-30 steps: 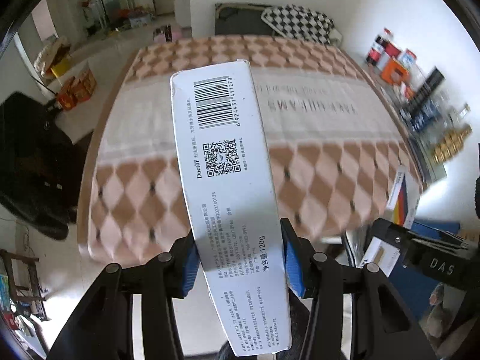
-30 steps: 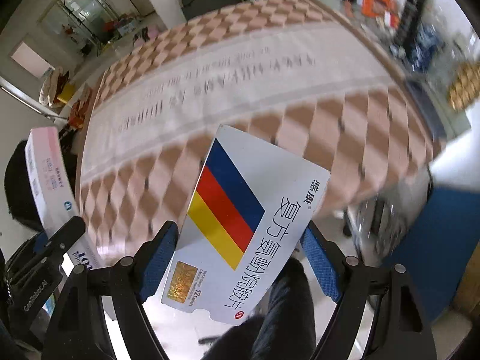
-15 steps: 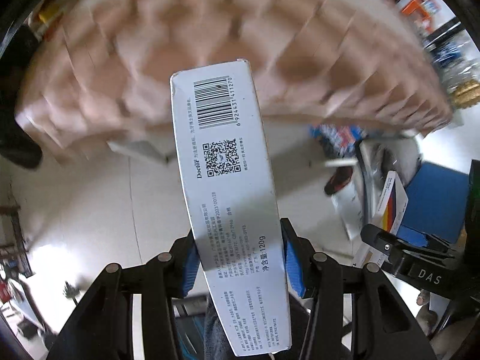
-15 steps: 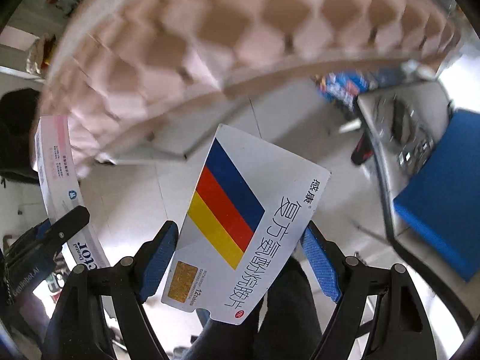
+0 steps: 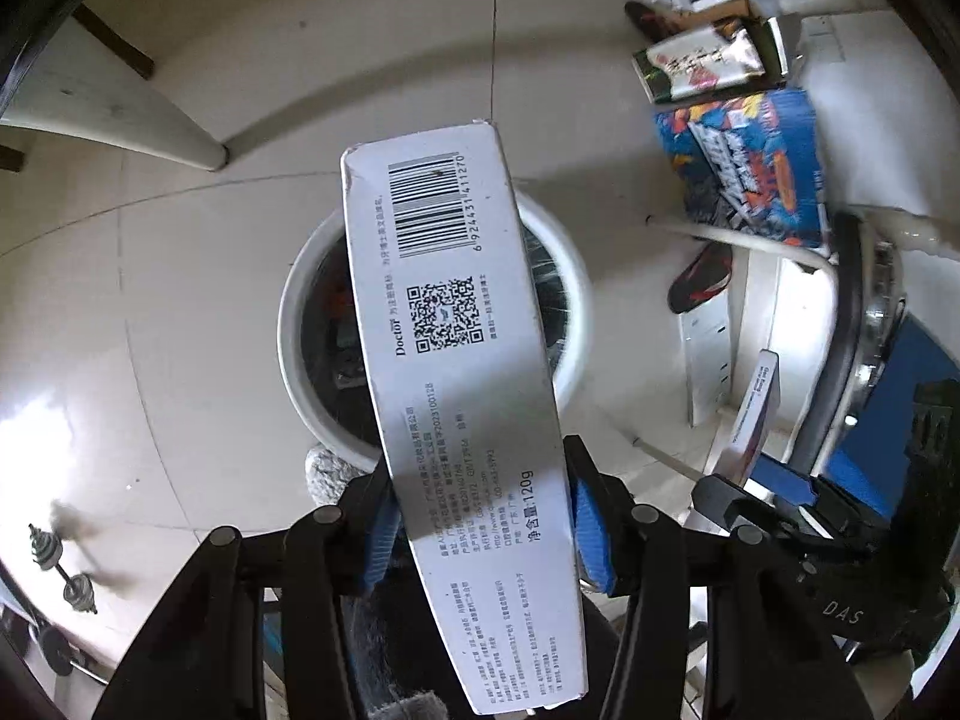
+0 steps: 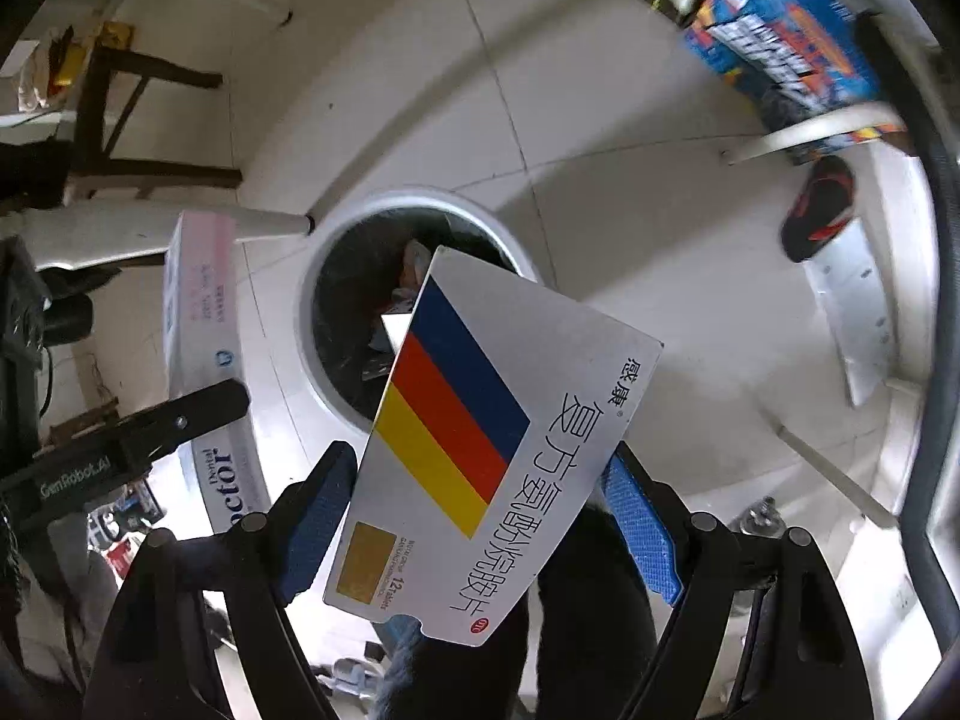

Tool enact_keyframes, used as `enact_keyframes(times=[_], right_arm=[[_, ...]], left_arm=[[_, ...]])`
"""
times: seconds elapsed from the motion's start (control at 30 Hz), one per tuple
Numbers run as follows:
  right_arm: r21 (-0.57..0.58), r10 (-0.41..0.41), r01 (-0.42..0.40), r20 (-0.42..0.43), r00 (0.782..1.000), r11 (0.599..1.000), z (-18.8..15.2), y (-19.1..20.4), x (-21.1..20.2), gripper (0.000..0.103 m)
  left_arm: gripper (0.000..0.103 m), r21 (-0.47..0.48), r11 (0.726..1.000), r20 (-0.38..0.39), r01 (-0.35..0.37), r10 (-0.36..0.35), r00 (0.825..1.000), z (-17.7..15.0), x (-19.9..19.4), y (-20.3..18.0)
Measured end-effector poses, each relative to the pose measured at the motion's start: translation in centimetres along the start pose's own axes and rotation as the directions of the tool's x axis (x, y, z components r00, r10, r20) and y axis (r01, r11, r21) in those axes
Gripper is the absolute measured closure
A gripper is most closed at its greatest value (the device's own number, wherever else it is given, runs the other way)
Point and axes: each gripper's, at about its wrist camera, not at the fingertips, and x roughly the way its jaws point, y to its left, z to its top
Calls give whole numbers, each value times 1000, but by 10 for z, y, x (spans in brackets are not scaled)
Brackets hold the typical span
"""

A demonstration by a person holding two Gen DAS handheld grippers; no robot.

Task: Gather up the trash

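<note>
Left wrist view looks straight down: your left tool (image 5: 480, 525) is clamped on a long white toothpaste box (image 5: 456, 372), its blue pads (image 5: 588, 534) pressing both long sides near the lower third. The box runs forward from the jaws, barcode end farthest out, and covers the middle of the white trash bin (image 5: 570, 276) standing on the tiled floor (image 5: 180, 276) below. The bin's dark liner shows on either side of the box. At the right edge of this view you can see your right tool (image 5: 774, 507) with its box edge-on.

From the right wrist view, your right tool (image 6: 480, 522) holds a flat white medicine box (image 6: 480, 468) with blue, red and yellow stripes. The box sits tilted between the blue pads (image 6: 639, 531); its far corner reaches over the near rim of the trash bin (image 6: 510, 228), where crumpled scraps lie in the dark liner. The toothpaste box (image 6: 201, 354) appears at the left, just beside the bin's rim, gripped by the left tool (image 6: 180, 420).

Beside the bin you have a white table leg (image 5: 120, 132), a blue printed carton (image 5: 750, 174) and a black and red shoe (image 5: 699, 285) on the floor.
</note>
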Motion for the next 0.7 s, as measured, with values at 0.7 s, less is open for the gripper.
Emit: enact_keyframes(times=[0.7], right_arm=[[-78,-45,49,50,998,996,-7,52,25,0]], left_arm=[[4,-136,970,215,-203,229,950,-71,-44,64]])
